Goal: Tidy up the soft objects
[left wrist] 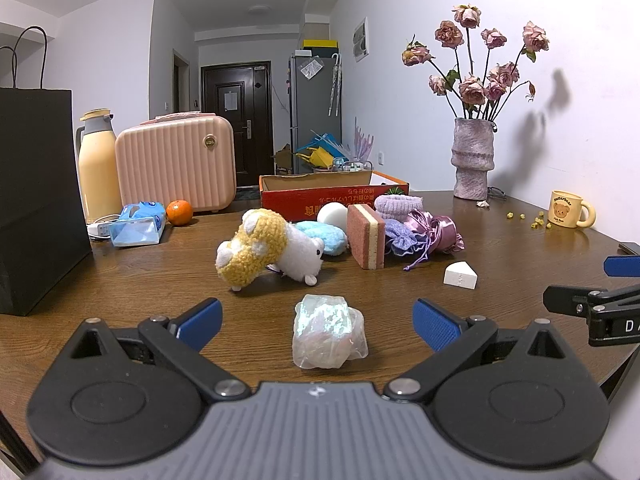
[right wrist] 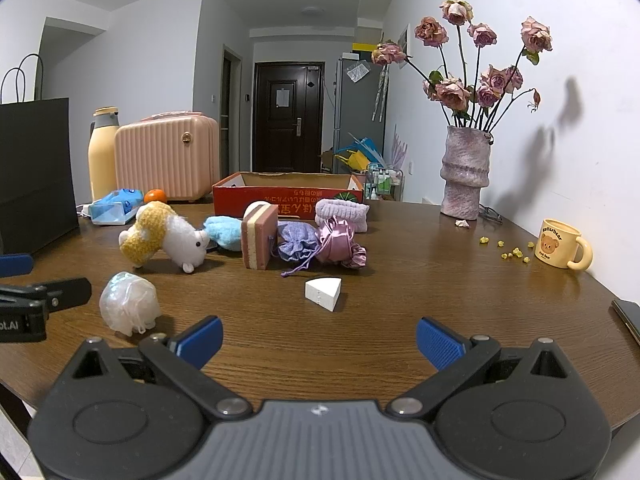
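Claws both spread wide, nothing held. Left claw [left wrist: 318, 322] is low over the worktop [left wrist: 500, 240] with the plastic-wrapped soft bundle [left wrist: 328, 334] sitting right between its blue pads [left wrist: 202, 320], slightly toward the right pad. Right claw [right wrist: 319, 342] hovers over bare wood; white wedge sponge [right wrist: 323, 293] is just ahead of it, near centre.

Likely step: left claw grabs the bundle, target probably the red cardboard box [left wrist: 320, 196] well ahead, behind the pile.

Notes for a clean grab:
- Nudge forward a bit so the pads land mid-bundle, not on the near edge.
- Wrap looks slick and loose; close slowly, squeeze the body, not just film.
- Lift straight up before going forward. Plush toy [left wrist: 264, 246] and pink layered sponge [left wrist: 366, 236] stand in the path to the box, so clear them in height.
- Drawstring pouches [left wrist: 416, 236], blue puff [left wrist: 324, 236] and lilac knit piece [left wrist: 398, 204] are crowded against the box front; don't drag through them.
- Right claw sits close beside the left; keep them apart.
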Demonstrator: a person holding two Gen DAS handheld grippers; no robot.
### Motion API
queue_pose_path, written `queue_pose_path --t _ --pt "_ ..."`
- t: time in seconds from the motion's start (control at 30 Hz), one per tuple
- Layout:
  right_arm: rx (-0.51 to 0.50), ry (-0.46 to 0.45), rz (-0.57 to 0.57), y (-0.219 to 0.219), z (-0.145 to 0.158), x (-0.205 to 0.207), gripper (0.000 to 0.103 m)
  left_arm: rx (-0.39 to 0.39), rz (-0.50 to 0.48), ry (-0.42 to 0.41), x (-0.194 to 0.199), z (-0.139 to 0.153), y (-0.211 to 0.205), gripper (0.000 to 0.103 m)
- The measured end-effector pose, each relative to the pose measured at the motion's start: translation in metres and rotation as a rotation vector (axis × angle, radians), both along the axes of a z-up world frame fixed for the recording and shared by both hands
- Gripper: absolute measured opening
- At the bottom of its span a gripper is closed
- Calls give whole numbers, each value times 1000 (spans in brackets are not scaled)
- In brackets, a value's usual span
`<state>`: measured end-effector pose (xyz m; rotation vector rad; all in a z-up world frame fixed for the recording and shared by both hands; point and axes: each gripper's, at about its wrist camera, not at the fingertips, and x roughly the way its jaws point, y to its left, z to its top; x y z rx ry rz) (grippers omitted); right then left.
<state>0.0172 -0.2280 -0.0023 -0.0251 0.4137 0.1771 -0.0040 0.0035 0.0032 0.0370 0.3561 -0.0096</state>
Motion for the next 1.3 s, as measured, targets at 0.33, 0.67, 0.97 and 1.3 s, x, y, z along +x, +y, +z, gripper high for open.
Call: queue_pose_path --t 0.33,0.67,0.97,1.3 --pt "-1 0 -1 0 0 0 103 0 0 -1 0 0 0 103" --pt "-1 0 -1 0 0 0 103 0 0 -2 0 0 0 103" --pt "2 3 -1 -1 0 2 103 0 0 -2 0 0 0 103" --pt "2 -1 4 -2 -3 13 103 0 -4 23 7 2 0 103"
